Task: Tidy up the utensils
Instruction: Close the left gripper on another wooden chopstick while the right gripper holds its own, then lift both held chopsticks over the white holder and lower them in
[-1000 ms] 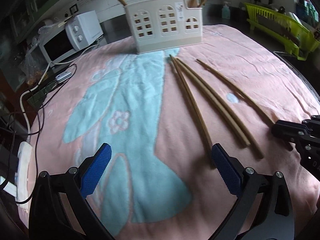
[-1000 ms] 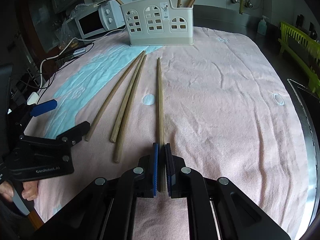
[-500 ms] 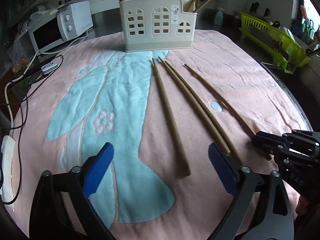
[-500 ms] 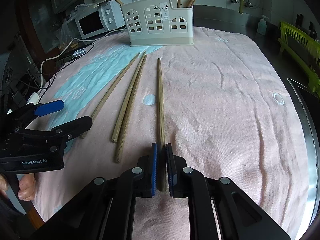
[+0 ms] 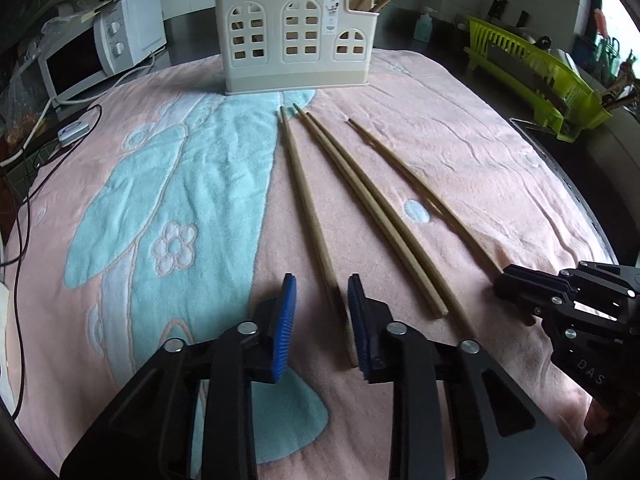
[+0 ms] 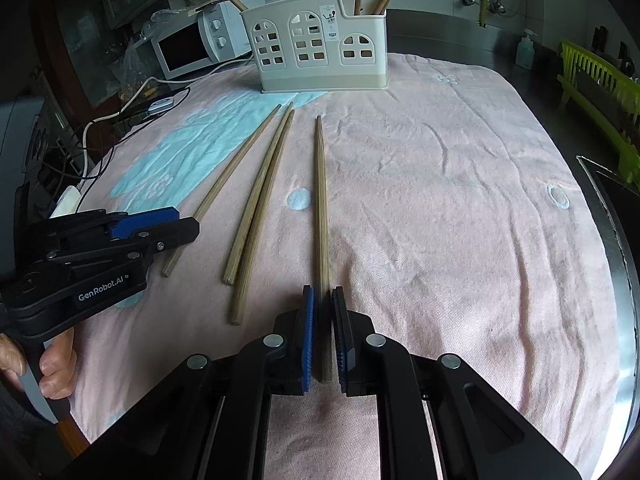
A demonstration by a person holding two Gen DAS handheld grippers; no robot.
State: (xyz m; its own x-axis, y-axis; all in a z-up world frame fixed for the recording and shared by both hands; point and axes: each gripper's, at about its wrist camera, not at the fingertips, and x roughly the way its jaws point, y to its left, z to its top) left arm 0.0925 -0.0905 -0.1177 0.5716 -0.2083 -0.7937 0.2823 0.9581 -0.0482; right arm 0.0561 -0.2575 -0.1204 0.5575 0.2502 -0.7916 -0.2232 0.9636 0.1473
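Note:
Several wooden chopsticks lie on a pink towel (image 5: 460,152), pointing at a cream utensil caddy (image 5: 296,40) that holds more chopsticks. My left gripper (image 5: 322,320) is partly closed around the thick end of the leftmost chopstick (image 5: 306,204), with gaps at both pads. My right gripper (image 6: 322,332) is shut on the thick end of the rightmost chopstick (image 6: 320,200), which still rests on the towel. A pair of chopsticks (image 5: 368,208) lies between them. The caddy also shows in the right wrist view (image 6: 324,52).
A white microwave (image 5: 100,60) and cables (image 5: 24,152) stand at the left. A green dish rack (image 5: 536,68) stands at the right. A soap bottle (image 6: 526,50) is behind the towel. A metal sink edge (image 6: 616,232) runs along the right.
My left gripper has moved right and forward over the leftmost chopstick and its jaws have narrowed from wide open. My right gripper stays shut on its chopstick.

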